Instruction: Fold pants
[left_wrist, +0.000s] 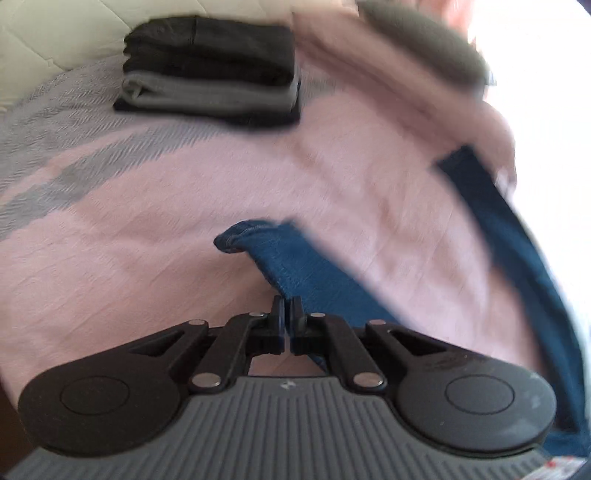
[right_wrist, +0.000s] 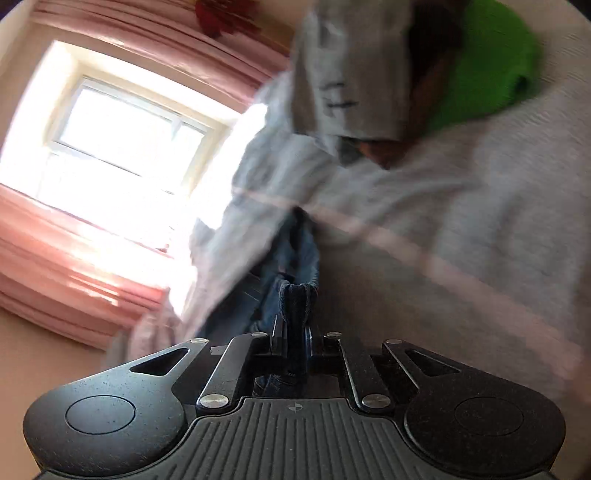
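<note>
The blue denim pants (left_wrist: 295, 266) lie on a pink sheet (left_wrist: 147, 258). One end runs up into my left gripper (left_wrist: 288, 312), whose jaws are shut on the denim edge. A second strip of the pants (left_wrist: 502, 221) stretches away at the right, blurred. In the right wrist view my right gripper (right_wrist: 295, 328) is shut on a dark fold of the pants (right_wrist: 298, 295), which is lifted in front of a person in a grey sweatshirt (right_wrist: 461, 221). More denim (right_wrist: 291, 251) hangs beyond it.
A stack of folded dark and grey clothes (left_wrist: 210, 70) sits on the bed at the back left. A grey patterned blanket (left_wrist: 55, 110) borders the sheet. A bright window (right_wrist: 122, 147) with pink curtains (right_wrist: 55, 266) is behind. Something green (right_wrist: 480, 62) is near the person's shoulder.
</note>
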